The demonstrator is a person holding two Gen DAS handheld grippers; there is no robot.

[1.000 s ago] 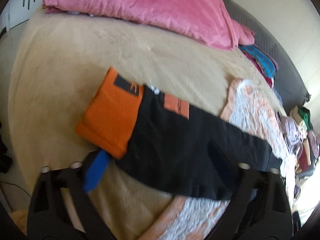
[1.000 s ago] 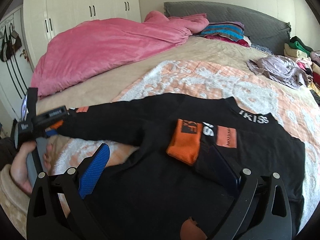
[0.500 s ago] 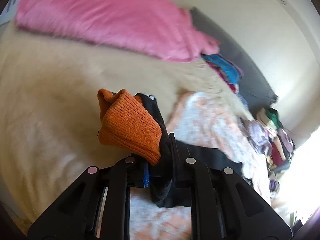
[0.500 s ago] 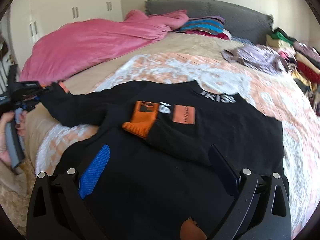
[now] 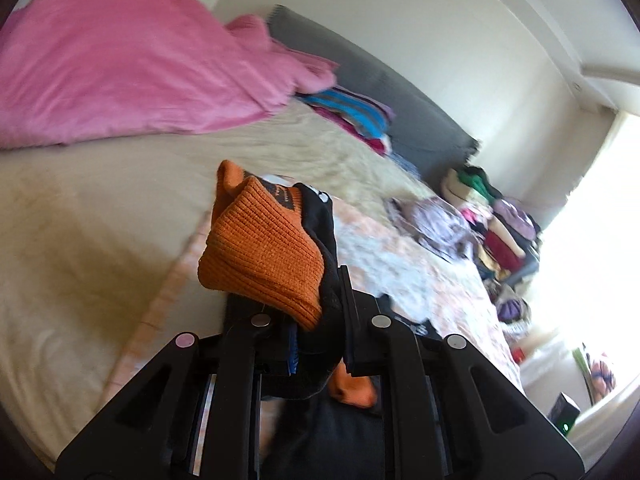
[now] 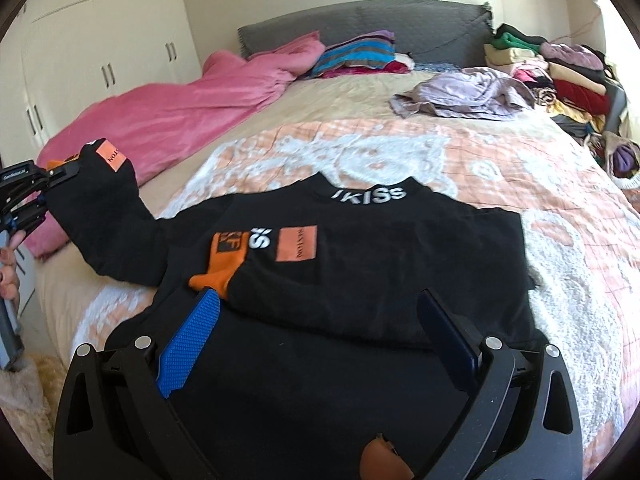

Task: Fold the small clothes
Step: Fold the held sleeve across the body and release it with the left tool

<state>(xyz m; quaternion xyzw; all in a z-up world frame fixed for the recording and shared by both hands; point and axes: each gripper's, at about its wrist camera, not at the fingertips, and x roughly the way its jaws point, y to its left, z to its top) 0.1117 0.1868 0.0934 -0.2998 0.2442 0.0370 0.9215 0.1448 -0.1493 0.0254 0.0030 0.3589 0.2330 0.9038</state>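
Sweater (image 6: 360, 272): spread on the bed (image 6: 560, 208); judged soft, light, limp.
Left gripper (image 5: 320, 320): fingers clamped on the cuff (image 5: 260, 256), sleeve lifted.
Right gripper (image 6: 320, 332): fingers spread, empty.
Hold: best taken at cuffs and hem.

Left claw (image 5: 320, 344) pads buried in sleeve cuff (image 5: 264, 256); clothes pile (image 5: 496, 224) blurred; sweater (image 6: 360, 280) hem cut off.

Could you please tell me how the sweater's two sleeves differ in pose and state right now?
The left sleeve is stretched out sideways and raised off the bed, its orange cuff pinched in the left gripper; the right sleeve lies folded flat across the sweater's body, untouched. The left gripper is shut on its cuff, while the right gripper hangs open above the folded sleeve. Both sleeves are black with an orange ribbed cuff and an orange patch.
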